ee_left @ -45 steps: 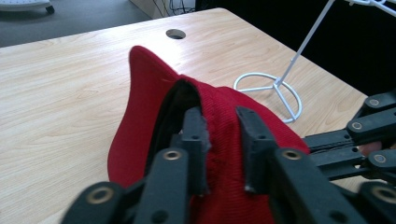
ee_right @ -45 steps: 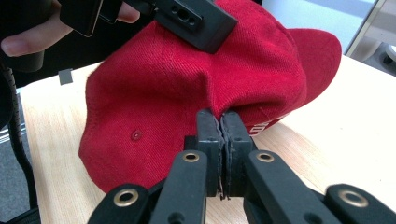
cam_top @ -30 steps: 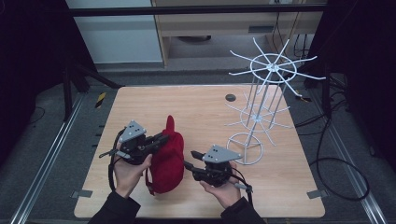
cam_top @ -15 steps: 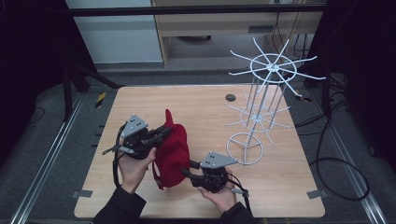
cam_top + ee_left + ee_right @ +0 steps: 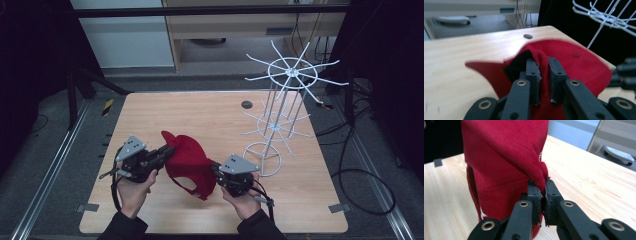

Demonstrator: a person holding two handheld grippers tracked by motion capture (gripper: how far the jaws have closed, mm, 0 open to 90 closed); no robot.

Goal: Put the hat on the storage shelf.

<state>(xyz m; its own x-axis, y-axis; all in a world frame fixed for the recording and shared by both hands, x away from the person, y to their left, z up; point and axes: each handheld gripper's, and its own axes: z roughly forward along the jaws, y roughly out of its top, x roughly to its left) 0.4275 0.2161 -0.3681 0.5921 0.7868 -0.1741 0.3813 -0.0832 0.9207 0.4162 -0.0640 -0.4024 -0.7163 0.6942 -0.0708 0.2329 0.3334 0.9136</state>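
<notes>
The right gripper (image 5: 216,172) has just been closing its jaws, now clamped on the red cap (image 5: 190,157); the left gripper (image 5: 165,151) pinches its other side. Held between both near the table's (image 5: 210,112) front edge, it looks ready for lifting toward the wire rack (image 5: 280,100).

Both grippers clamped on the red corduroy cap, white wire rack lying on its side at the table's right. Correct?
Not quite: the white wire rack stands upright on its ring base, as the high view shows. Both the left gripper and right gripper are clamped on the red corduroy cap.
</notes>
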